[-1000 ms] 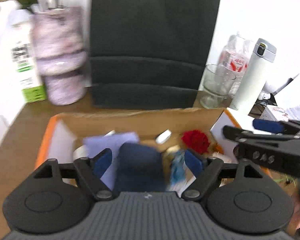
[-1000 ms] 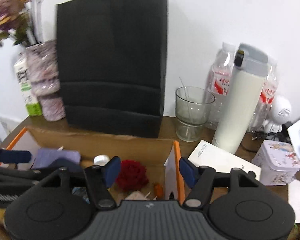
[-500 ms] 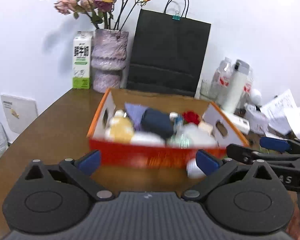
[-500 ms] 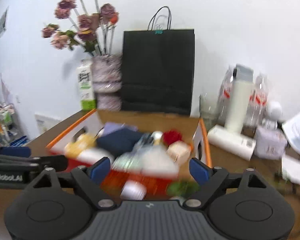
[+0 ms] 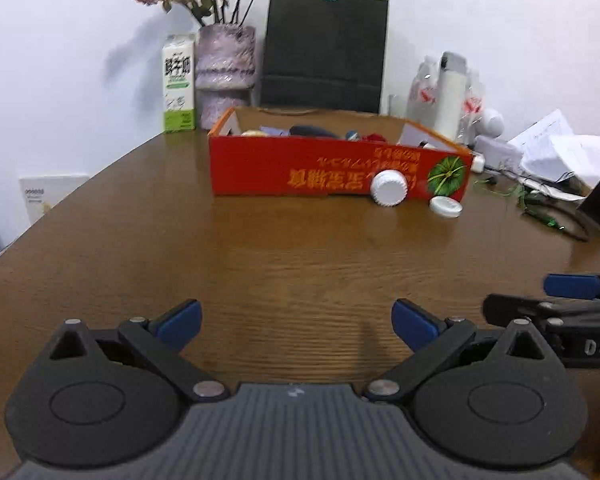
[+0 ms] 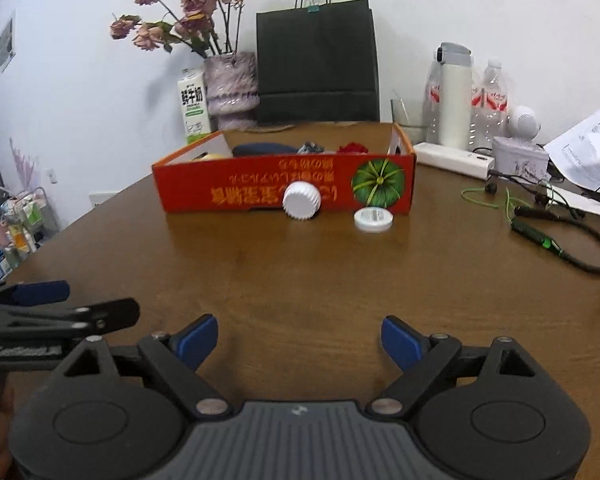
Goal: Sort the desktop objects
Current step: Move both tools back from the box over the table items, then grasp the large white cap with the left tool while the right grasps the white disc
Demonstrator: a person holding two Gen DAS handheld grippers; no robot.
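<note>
Near the far half of the brown wooden table [image 5: 300,248] stands an orange-red cardboard box [image 5: 332,168] with its long printed side facing both cameras; the print reads upside down. Several sorted items lie inside it, among them a dark blue object [image 6: 264,149], a red flower-like item [image 6: 354,148] and a yellowish item [image 6: 210,156]; the rest of the contents are hidden by the front wall.

Two items remain on the table outside the box. A white ribbed bottle cap [image 6: 302,201] lies on its side, touching or just beside the box front. A flat white round lid [image 6: 373,220] lies just to the right of it, near the box corner.

The left gripper [image 5: 296,320] hovers over bare table well short of the box, its blue-padded fingers [image 5: 178,322] spread wide with nothing between them. The right gripper [image 6: 299,338] is level with it on the right, likewise spread wide and holding nothing. Each gripper appears at the edge of the other's view.

Behind the box stand a milk carton [image 5: 179,84], a vase of dried roses [image 5: 226,76], a black paper bag [image 5: 326,50] and a white thermos [image 6: 455,100]. To the right lie papers [image 6: 588,148] and a green-tipped cable [image 6: 540,236].
</note>
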